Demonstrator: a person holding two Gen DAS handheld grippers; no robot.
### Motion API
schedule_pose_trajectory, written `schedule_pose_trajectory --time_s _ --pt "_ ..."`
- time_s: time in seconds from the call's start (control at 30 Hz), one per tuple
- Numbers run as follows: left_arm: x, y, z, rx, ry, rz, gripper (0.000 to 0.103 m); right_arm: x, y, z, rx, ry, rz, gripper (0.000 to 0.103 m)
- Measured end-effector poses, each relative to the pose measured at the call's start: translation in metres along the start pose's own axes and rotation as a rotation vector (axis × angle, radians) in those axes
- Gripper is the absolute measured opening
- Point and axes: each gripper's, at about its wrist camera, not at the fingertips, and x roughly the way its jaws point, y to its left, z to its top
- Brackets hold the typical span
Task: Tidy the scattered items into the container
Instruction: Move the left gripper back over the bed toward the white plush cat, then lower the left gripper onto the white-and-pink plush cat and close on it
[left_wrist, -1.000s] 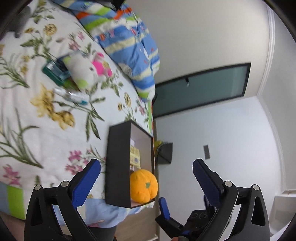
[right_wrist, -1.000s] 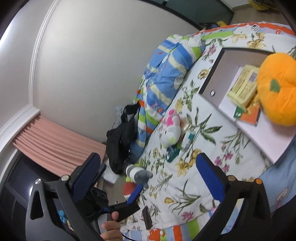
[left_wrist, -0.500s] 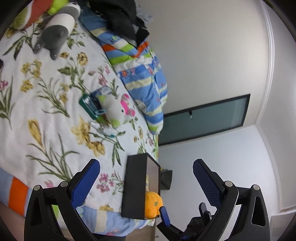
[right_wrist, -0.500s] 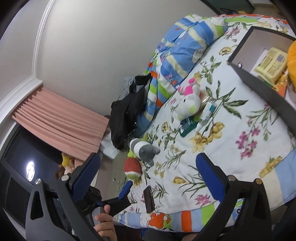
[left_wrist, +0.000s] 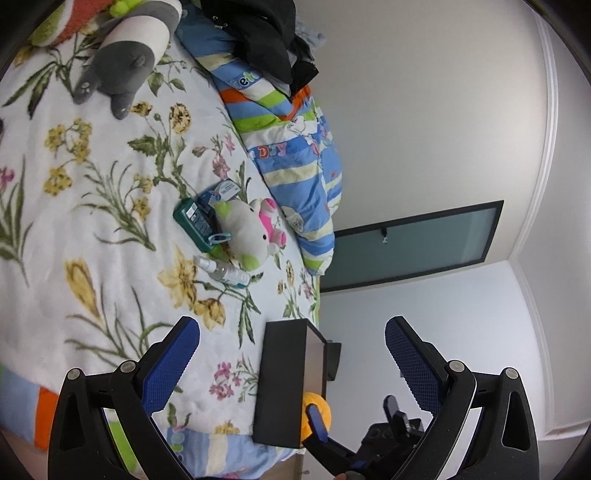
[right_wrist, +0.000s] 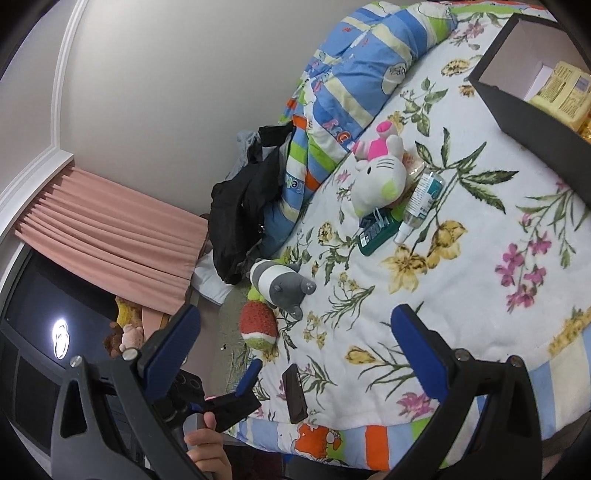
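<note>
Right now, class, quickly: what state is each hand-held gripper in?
Left hand-held gripper: open, holding nothing.
Right hand-held gripper: open, holding nothing.

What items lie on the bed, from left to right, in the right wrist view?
Strawberry plush → grey and white plush → flat black object → green case → clear spray bottle → black box.

1. A home bedroom: a bed under a white floral blanket (right_wrist: 461, 280) fills most of both views.
2. A striped cartoon quilt (right_wrist: 354, 74) lies bunched at 12 o'clock in the right wrist view.
3. Pink curtains (right_wrist: 110, 236) hang at 9 o'clock.
4. Plush toys (right_wrist: 376, 177) lie on the bed.
</note>
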Motion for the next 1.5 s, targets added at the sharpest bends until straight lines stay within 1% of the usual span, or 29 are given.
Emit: schedule_pose_trajectory --time_s 0.1,0.33,0.43,0.53,0.7,0.8,1.03,1.2,1.27,1.5 --pt "0.014 0.005 0.008 -0.004 0.007 -0.004 0.100 0.011 -0.010 0.006 0.020 0.007 -0.005 0.103" --pt "0.060 0.015 0.018 -0.030 0.067 -0.006 0.100 0.033 -0.039 0.029 0.063 -0.002 -0.001 0.103" --pt "0.080 0.019 0.022 -0.043 0.081 -0.020 0.100 0.044 -0.052 0.041 0.084 -0.006 0.003 0.103" --pt "0.098 0.026 0.028 -0.078 0.066 -0.043 0.100 0.056 -0.064 0.056 0.103 -0.005 -0.001 0.103" --pt "0.135 0.038 0.044 -0.131 0.079 -0.063 0.100 0.075 -0.082 0.077 0.127 -0.002 -0.002 0.103" --pt "0.157 0.044 0.049 -0.135 0.103 -0.057 0.100 0.089 -0.096 0.089 0.159 -0.002 0.008 0.103" --pt "0.212 0.068 0.064 -0.222 0.172 -0.086 0.100 0.131 -0.118 0.118 0.197 0.012 0.023 0.103" --pt "0.245 0.083 0.077 -0.241 0.189 -0.080 0.100 0.161 -0.126 0.140 0.198 0.016 0.024 0.101" --pt "0.257 0.089 0.082 -0.251 0.200 -0.077 0.100 0.173 -0.129 0.149 0.192 0.021 0.011 0.101" --pt "0.283 0.104 0.098 -0.255 0.215 -0.058 0.100 0.211 -0.142 0.167 0.213 0.054 -0.008 0.099"
